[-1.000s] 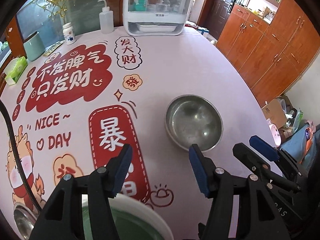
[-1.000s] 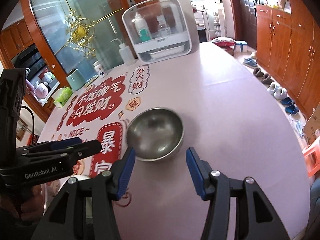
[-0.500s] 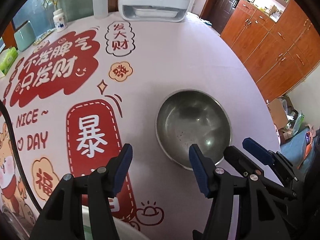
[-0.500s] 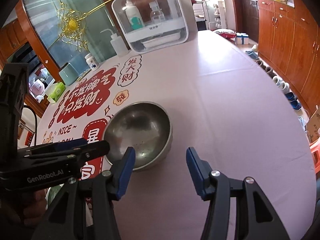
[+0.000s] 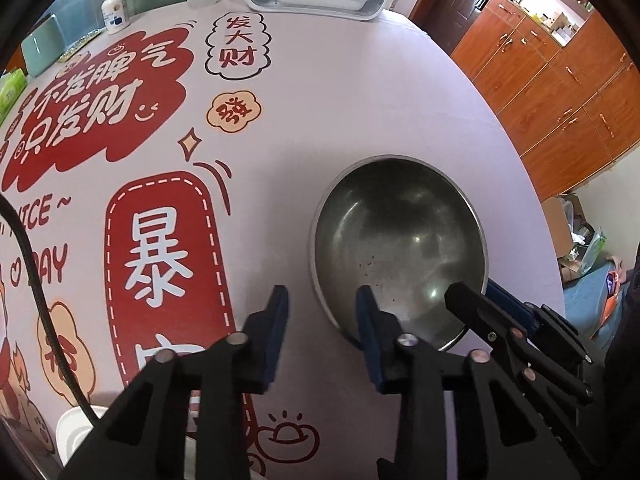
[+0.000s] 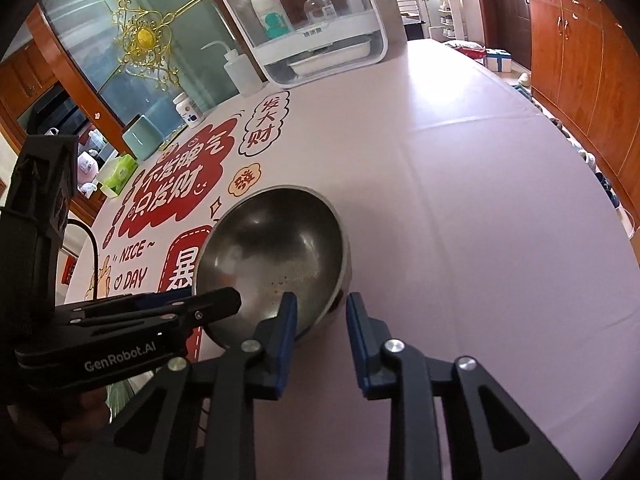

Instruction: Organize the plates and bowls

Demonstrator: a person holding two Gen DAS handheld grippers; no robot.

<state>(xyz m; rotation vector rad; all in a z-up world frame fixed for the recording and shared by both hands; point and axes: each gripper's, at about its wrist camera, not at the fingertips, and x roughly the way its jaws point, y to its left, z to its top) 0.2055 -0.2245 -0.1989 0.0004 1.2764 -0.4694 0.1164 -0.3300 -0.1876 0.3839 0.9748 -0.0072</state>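
**Pink printed tablecloth [image 5: 360, 100], one steel bowl, both of your tongs closing on its rim**

The steel bowl [image 5: 400, 240] sits upright on the cloth, just right of the red panel with the big white character "暴" [image 5: 160, 260]. Its near edge is hidden behind your tools in both views. All you can see inside it is a scatter of dark specks low on the near wall.

Your left gripper [image 5: 322, 304] straddles the bowl's near-left rim, one blue pad inside and one outside. The jaws are closing, but a gap still shows and the pads are not yet pressing the metal. Your right gripper [image 6: 320, 304] straddles the near-right rim the same way, also closing with daylight on both sides of the rim.

Readable writing: "GenRobot.AI" [image 6: 120, 362] on the left tool's body, "NICE ~ DAY" [image 6: 132, 264] on the cloth, "发大财" [image 5: 238, 46] in a cloud outline, and "不发脾气 只发财" [image 5: 92, 92] on the red cloud.

A white dish [image 5: 72, 432] at the lower left is mostly cut off by the left tool and its black cable [image 5: 36, 280]; I cannot tell what it holds.

At the far end, a white case [image 6: 304, 20] with a clear hood holds two bottles; its small grey label is too small to read. Beside it stand a squeeze bottle [image 6: 240, 72] and a white pill bottle [image 5: 114, 10], whose label is also illegible.
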